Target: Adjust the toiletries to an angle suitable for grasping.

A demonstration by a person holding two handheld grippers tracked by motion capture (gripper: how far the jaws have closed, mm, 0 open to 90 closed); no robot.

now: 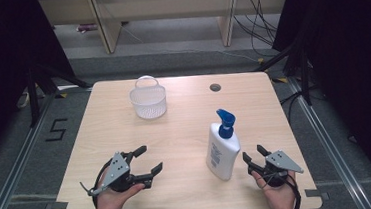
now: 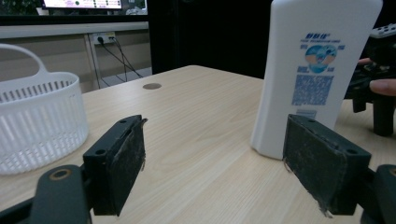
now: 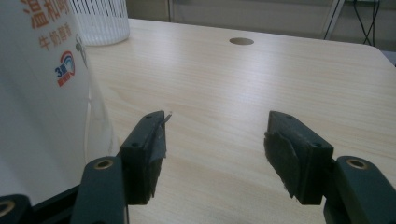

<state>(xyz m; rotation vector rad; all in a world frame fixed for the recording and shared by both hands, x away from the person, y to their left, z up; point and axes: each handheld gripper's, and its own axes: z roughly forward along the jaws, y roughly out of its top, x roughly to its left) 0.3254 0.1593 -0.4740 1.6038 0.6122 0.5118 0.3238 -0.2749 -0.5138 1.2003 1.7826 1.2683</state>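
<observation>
My 2 tongs are both wide open and hold nothing. The left gripper (image 1: 150, 160) sits in my left hand (image 1: 111, 198) at the near left part of the table, and its 2 black jaws point toward the middle, with only bare wood between them. The right gripper (image 1: 254, 154) sits in my right hand (image 1: 277, 193) at the near right part, with bare wood between its jaws too.

The biggest thing I see is the table (image 1: 181, 135), a light wooden top with a small round hole (image 1: 215, 87) near the far edge.

Next is the white bottle (image 1: 222, 151) with a blue pump top (image 1: 226, 121). It stands upright on the near right part of the table, just beside the right gripper and on that gripper's left. No jaw touches it. In the left gripper view the bottle (image 2: 317, 70) stands past the right-hand jaw, with blue print on its label.

Smaller is the white basket (image 1: 148, 101) with a thin handle. It stands at the far middle of the table, well apart from the bottle and from both grippers.
</observation>
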